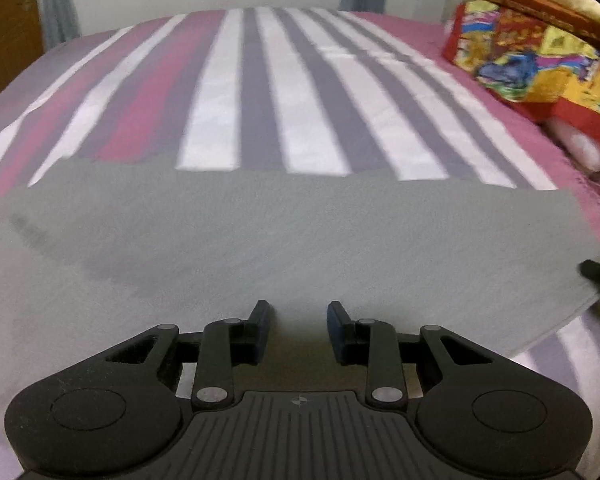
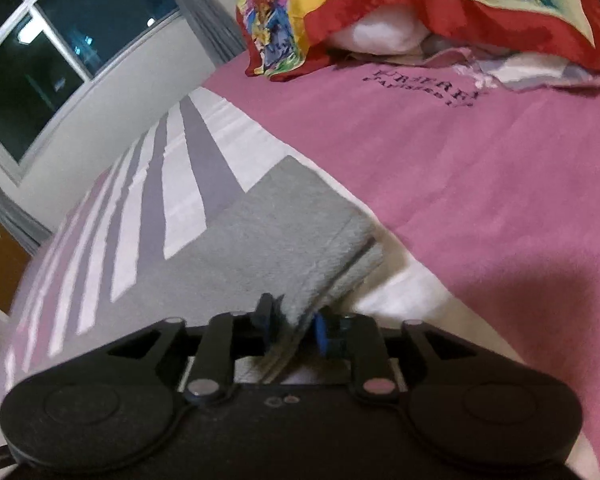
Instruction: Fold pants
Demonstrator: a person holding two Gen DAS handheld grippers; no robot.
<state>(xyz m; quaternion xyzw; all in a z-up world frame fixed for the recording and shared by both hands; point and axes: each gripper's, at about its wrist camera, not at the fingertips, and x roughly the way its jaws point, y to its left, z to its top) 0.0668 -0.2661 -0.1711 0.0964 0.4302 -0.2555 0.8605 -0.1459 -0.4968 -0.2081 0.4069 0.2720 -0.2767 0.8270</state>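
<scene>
The grey pants [image 1: 300, 232] lie as a wide flat band across the striped bed sheet [image 1: 256, 92]. My left gripper [image 1: 299, 330] hovers over their near part. Its fingers stand apart and the cloth shows in the gap with no pad pressing on it. In the right wrist view the pants [image 2: 268, 240] are a folded stack whose layered end points at me. My right gripper [image 2: 294, 326] straddles the near corner of that stack, and a narrow gap shows beside the cloth. A dark tip [image 1: 596, 272] at the pants' right edge looks like that same gripper.
A heap of bright red and yellow cloth over white pillows [image 1: 540, 52] [image 2: 380, 0] fills the bed's right side. A pink blanket [image 2: 480, 200] with dark lettering lies to the right of the pants. A window [image 2: 60, 48], grey curtains and a wooden door [image 1: 4, 32] stand beyond the bed.
</scene>
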